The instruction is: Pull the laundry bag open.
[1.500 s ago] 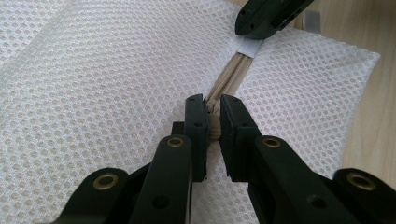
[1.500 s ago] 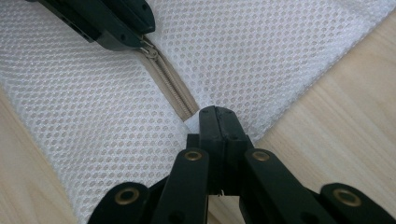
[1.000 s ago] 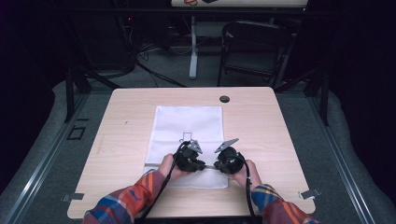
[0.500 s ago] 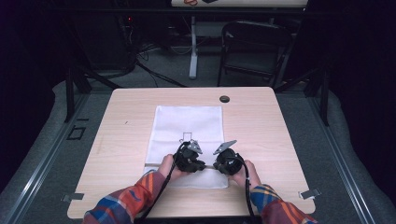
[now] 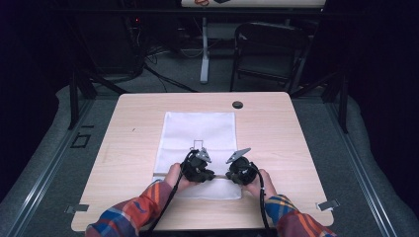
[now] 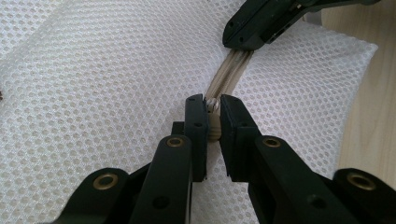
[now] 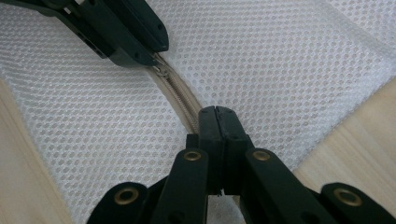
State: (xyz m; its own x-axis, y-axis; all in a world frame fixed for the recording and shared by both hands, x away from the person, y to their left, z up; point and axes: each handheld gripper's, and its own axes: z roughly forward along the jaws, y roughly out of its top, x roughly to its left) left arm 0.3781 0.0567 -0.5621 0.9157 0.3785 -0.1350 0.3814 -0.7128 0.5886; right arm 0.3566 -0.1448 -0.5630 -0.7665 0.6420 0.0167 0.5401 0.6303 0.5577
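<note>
Zipper [image 6: 232,65] runs straight between both tongs: left tongs [image 6: 212,106] pinch its slider, right tongs [image 7: 215,115] clamp the tape.

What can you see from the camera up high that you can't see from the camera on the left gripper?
The high view alone shows the whole wooden table, the person's plaid sleeves, a small black disc near the far edge, and a chair beyond.

The left gripper view alone shows the close detail: the left gripper pinching the small metal zipper pull on the beige zipper, and the fine holes in the mesh.

Both show the white mesh bag and the right gripper clamped on the zipper.
</note>
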